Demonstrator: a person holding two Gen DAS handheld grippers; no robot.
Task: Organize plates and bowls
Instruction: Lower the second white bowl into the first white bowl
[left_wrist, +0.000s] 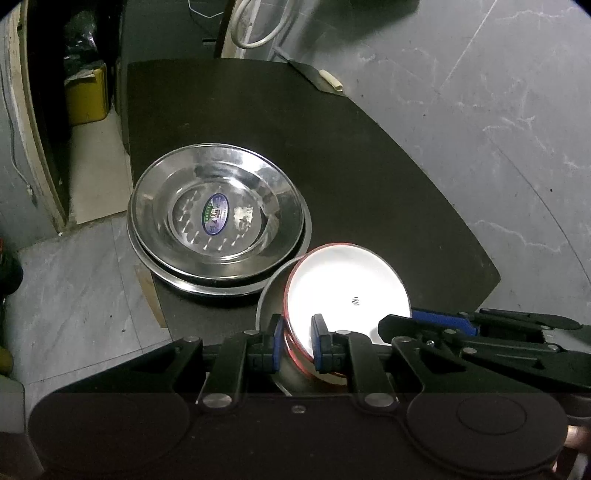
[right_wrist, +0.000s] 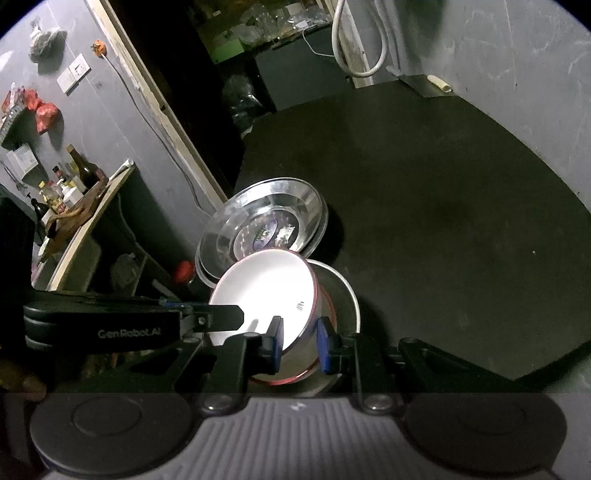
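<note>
Both tongs, left (left_wrist: 297, 341) and right (right_wrist: 299, 345), pinch opposite rims of the tilted white bowl (left_wrist: 347, 291).

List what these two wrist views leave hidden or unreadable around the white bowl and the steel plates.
- White bowl: near rim hidden behind left gripper; interior overexposed in both views.
- Steel bowl beneath: mostly covered by the white bowl.
- Steel plates: lower ones show only edges, count unclear; label unreadable.
- Right gripper: bowl wall between its fingers, contact unclear.

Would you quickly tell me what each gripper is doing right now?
Left gripper: shut on the white bowl, at its rim.
Right gripper: shut on the same white bowl's rim.
</note>
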